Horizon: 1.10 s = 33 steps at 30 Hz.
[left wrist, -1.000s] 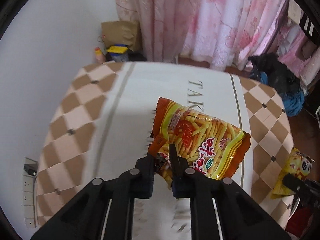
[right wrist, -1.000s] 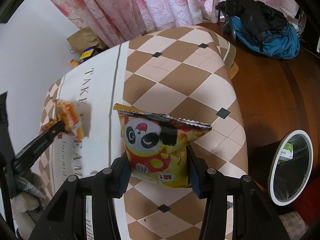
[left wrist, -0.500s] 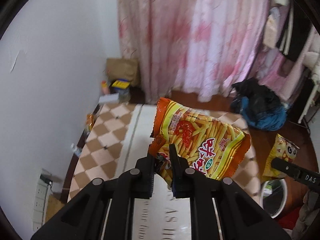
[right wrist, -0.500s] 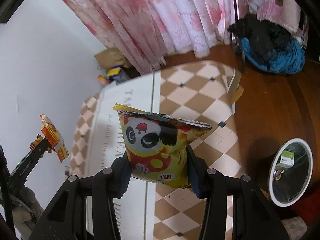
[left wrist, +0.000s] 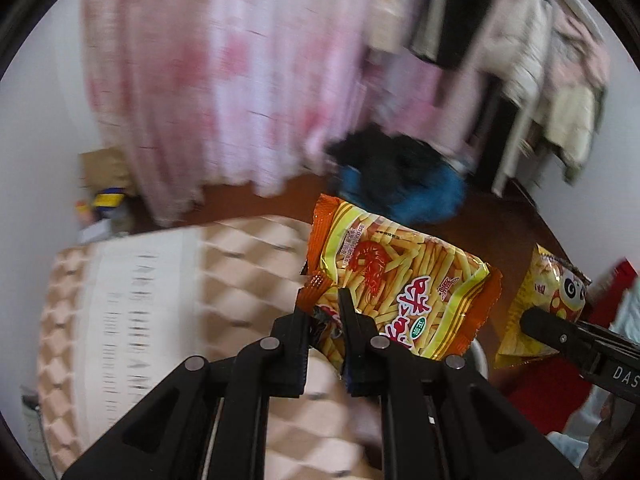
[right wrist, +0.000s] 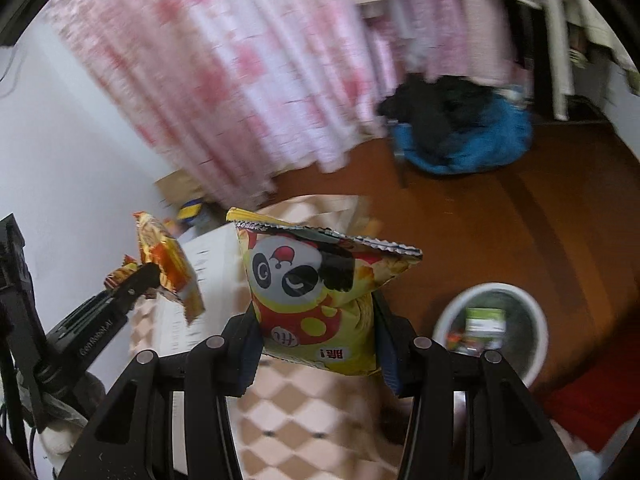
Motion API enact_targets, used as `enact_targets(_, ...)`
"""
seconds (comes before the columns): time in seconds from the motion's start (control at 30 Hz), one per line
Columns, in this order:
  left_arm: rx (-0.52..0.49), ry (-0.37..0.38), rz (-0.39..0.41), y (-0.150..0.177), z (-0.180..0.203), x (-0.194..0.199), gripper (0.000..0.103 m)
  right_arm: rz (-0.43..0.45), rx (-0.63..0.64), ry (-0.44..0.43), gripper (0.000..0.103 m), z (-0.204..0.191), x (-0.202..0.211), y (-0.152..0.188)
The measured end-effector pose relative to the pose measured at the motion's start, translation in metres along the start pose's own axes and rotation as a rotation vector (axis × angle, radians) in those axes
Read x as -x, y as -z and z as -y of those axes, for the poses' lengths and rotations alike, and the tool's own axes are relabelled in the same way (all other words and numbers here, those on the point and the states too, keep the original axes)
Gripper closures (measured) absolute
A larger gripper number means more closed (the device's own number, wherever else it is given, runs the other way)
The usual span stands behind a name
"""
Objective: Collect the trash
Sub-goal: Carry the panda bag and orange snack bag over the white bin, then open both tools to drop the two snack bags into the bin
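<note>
Two snack bags are up in the air above the checkered table (right wrist: 304, 420)! Left gripper (left wrist: 326, 308) pinches the orange shrimp-stick bag (left wrist: 396, 292) by its corner; right gripper (right wrist: 316, 344) clamps the yellow panda bag (right wrist: 316, 300) at both sides. White trash bin (right wrist: 538, 344) sits on the floor right of the table, beside the panda bag.

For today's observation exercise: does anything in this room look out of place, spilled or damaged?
A heap of dark and blue clothes lies on the wooden floor by the curtain rather than hanging up. Both snack bags are held, nothing has spilled, and the rest is too blurred to judge.
</note>
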<state>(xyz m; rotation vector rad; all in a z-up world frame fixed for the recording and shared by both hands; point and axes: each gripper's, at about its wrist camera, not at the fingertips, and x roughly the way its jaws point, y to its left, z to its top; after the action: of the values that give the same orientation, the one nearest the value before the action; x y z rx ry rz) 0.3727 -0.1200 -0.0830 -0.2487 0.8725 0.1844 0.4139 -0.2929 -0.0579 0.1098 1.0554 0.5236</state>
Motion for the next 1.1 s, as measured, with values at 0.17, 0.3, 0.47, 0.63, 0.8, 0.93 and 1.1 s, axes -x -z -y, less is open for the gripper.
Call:
enact_targets(0.17, -0.107, 0.052, -0.103, 0.016, 0.08, -0.059, 0.093, -0.008, -0.107, 0.106, 0.052, 0.097, 0.012, 0.009)
enact_targets(0.3, -0.166, 0.068, -0.183, 0.036, 0.123, -0.106, 0.093, -0.047, -0.206, 0.164, 0.052, 0.17, -0.001, 0.027)
enact_targets(0.47, -0.212, 0.071, -0.281, 0.064, 0.158, -0.163, 0.093, -0.123, -0.319, 0.22, 0.053, 0.246, -0.037, 0.059)
enact_targets(0.63, -0.235, 0.069, -0.365, 0.088, 0.178, -0.205, 0.093, -0.202, -0.405, 0.263, 0.053, 0.305, -0.078, 0.088)
enact_targets(0.8, -0.232, 0.091, -0.41, 0.1, 0.195, -0.229, 0.087, -0.256, -0.462, 0.285, 0.053, 0.339, -0.113, 0.108)
enact_targets(0.93, -0.226, 0.107, -0.434, 0.104, 0.202, -0.24, 0.086, -0.283, -0.478, 0.291, 0.053, 0.355, -0.134, 0.116)
enact_targets(1.1, -0.194, 0.094, -0.433, 0.105, 0.197, -0.244, 0.018, -0.298, -0.493, 0.282, 0.051, 0.365, -0.149, 0.121)
